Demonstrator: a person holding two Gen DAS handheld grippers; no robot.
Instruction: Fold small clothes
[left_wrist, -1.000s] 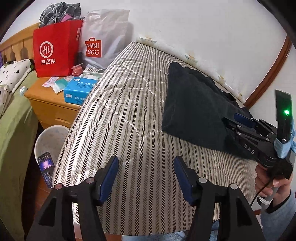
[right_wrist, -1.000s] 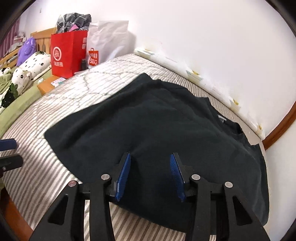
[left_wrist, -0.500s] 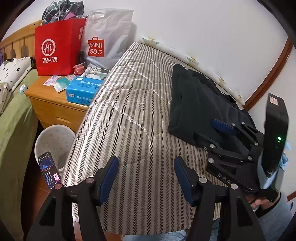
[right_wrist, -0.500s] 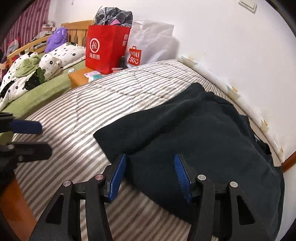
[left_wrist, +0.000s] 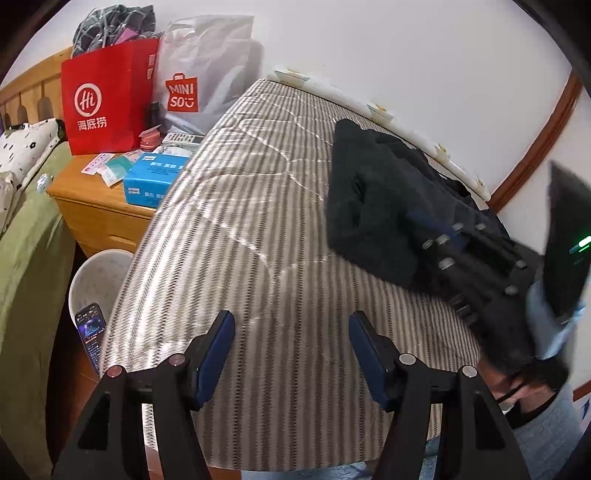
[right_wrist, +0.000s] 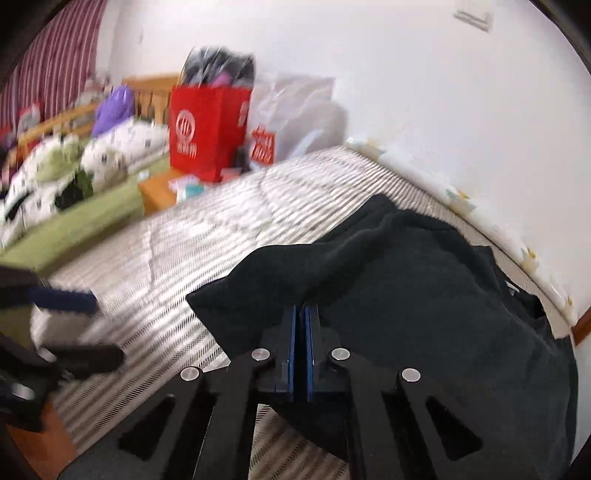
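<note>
Here, one dark fleecy garment (right_wrist: 424, 295) lies rumpled on the striped quilted mattress (left_wrist: 240, 221). The right gripper (right_wrist: 303, 314) is clenched on its near edge; the left gripper (left_wrist: 291, 354) hangs released, empty, over bare stripes.

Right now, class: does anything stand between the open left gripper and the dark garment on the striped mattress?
Nothing visible: only bare striped mattress separates the left gripper from the dark fleece garment.
</note>
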